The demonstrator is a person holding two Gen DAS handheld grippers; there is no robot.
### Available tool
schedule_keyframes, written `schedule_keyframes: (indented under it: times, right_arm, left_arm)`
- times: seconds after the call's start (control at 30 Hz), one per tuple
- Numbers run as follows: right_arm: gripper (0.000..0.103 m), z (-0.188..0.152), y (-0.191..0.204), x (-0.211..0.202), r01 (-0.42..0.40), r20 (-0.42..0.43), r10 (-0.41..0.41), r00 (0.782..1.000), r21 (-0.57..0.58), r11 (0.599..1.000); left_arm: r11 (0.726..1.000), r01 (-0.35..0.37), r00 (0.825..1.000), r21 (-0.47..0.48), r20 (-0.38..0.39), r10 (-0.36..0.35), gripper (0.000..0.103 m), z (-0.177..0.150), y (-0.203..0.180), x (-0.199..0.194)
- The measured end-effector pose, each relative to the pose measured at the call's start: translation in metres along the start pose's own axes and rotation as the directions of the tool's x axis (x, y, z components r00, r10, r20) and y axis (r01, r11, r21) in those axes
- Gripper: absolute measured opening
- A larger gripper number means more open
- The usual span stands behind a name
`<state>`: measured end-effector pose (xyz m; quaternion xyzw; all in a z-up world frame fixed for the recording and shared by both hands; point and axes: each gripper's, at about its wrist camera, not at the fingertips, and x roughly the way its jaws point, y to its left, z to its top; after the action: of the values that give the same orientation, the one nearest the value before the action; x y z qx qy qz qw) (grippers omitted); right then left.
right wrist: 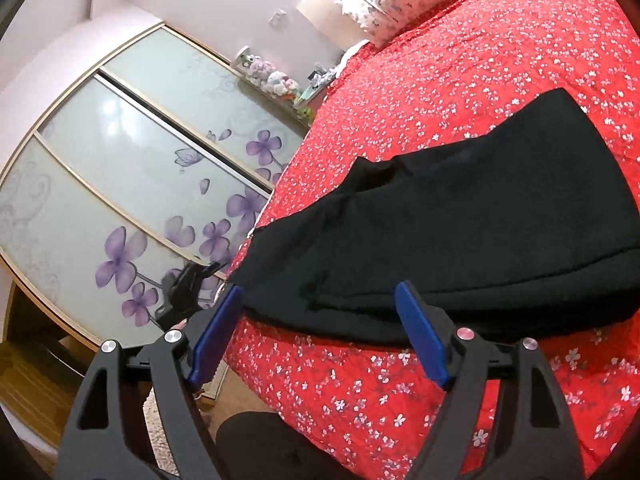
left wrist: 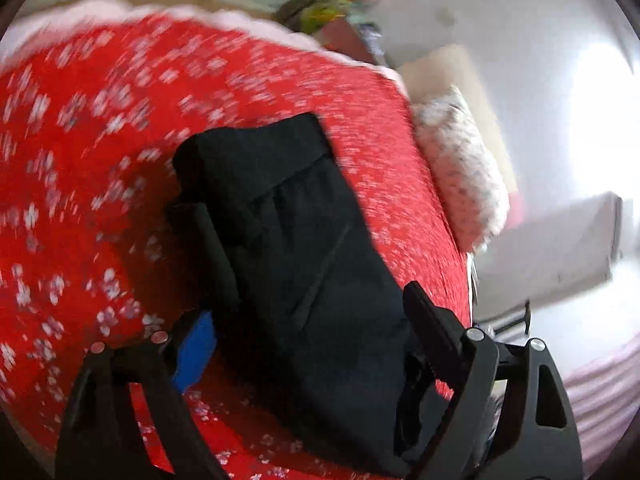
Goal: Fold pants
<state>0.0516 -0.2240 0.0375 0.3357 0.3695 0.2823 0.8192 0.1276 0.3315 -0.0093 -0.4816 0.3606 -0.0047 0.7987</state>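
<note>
From each wrist we're looking down, close over the red bedspread (left wrist: 100,160); both views share the black pants (right wrist: 460,232).

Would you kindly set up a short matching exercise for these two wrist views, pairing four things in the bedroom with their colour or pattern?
Things:
1. pants
2. bedspread
3. wardrobe doors
4. pads of the right gripper

Descriptions:
A. frosted glass with purple flowers
B. plain black
C. blue
D. red with small white flowers

Pairs: 1-B, 2-D, 3-A, 4-C
</note>
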Motion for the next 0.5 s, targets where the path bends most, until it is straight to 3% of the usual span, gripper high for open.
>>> schedule_keyframes:
  times: [0.13, 0.2, 0.3, 0.43, 0.5]
  right_arm:
    - [0.081, 0.000, 0.002, -0.005, -0.005, 0.017, 0.005, 1.000, -0.008, 1.000]
    - [0.081, 0.002, 0.001, -0.009, -0.010, 0.029, 0.010, 1.000, -0.001, 1.000]
    - [0.081, 0.004, -0.002, -0.017, -0.024, 0.053, 0.023, 0.998, 0.018, 1.000]
    - [0.081, 0.009, -0.003, -0.034, -0.050, 0.106, 0.048, 0.993, 0.023, 0.998]
    - [0.082, 0.011, -0.004, -0.043, -0.061, 0.133, 0.056, 0.989, 0.028, 0.998]
  left_arm:
    - [0.997, -0.059, 0.998, -0.054, 0.024, 0.060, 0.064, 0.000, 0.009, 0.007]
    - [0.988, -0.131, 0.990, -0.080, 0.034, 0.134, 0.036, 0.000, 0.014, 0.007]
    - [0.987, -0.149, 0.987, -0.066, 0.051, 0.153, 0.021, 0.001, 0.012, 0.002]
    - [0.983, -0.158, 0.982, 0.089, 0.123, 0.146, 0.016, -0.004, -0.019, -0.015]
    - [0.969, -0.163, 0.978, 0.185, 0.156, 0.135, 0.015, -0.010, -0.048, -0.023]
